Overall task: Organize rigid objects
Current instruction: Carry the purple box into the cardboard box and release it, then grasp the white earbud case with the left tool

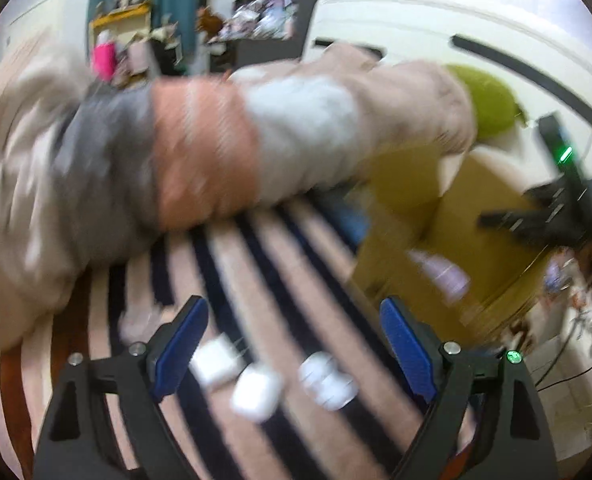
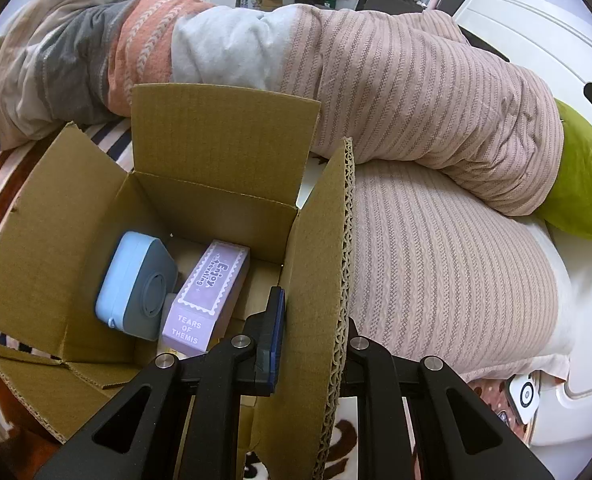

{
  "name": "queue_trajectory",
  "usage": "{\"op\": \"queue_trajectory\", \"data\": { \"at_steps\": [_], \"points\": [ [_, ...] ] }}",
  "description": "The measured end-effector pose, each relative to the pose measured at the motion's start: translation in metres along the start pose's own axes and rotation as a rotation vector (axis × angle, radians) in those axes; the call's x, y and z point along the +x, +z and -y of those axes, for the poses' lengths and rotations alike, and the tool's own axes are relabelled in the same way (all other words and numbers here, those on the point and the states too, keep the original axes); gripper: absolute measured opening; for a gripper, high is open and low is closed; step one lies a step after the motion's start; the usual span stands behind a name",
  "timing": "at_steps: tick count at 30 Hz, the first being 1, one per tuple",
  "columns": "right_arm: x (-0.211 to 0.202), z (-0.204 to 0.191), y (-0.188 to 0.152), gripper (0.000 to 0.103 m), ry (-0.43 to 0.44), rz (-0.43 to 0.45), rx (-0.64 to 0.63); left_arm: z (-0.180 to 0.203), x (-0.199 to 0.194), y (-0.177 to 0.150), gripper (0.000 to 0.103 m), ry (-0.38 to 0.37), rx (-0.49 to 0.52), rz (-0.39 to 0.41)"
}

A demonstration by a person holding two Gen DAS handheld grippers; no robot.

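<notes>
Right gripper [image 2: 311, 344] pinching cardboard box [image 2: 76, 216] flap [image 2: 319, 280]; left gripper [image 1: 292, 344] hanging wide, empty, over white cases [image 1: 256, 396] on striped blanket [image 1: 296, 248].

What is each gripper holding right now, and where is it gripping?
The right gripper is clamped on the cardboard box by its upright side flap. The left gripper is open and holds nothing.

Right gripper [image 2: 309, 344] clamped on a flap of the cardboard box [image 2: 68, 216]. Inside, lying side by side: blue case [image 2: 136, 284], purple carton [image 2: 208, 300].
</notes>
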State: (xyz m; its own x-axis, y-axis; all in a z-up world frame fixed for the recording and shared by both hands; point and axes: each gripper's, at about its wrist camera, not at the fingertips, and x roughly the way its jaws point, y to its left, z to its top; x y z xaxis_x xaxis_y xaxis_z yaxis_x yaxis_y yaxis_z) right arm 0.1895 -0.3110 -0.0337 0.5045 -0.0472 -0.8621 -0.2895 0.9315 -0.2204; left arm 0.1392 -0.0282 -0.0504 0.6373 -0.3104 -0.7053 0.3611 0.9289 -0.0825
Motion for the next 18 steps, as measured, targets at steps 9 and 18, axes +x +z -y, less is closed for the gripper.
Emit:
{"op": "queue_trajectory", "data": {
  "at_steps": [9, 18],
  "points": [
    [0.003, -0.002, 0.001, 0.011, 0.004, -0.003, -0.006, -0.049, 0.053, -0.076, 0.086, 0.074, -0.07, -0.16],
    [0.004, -0.003, 0.001, 0.011, 0.001, -0.005, -0.011, -0.051, 0.069, -0.089, 0.08, -0.083, -0.108, -0.128]
  ]
}}
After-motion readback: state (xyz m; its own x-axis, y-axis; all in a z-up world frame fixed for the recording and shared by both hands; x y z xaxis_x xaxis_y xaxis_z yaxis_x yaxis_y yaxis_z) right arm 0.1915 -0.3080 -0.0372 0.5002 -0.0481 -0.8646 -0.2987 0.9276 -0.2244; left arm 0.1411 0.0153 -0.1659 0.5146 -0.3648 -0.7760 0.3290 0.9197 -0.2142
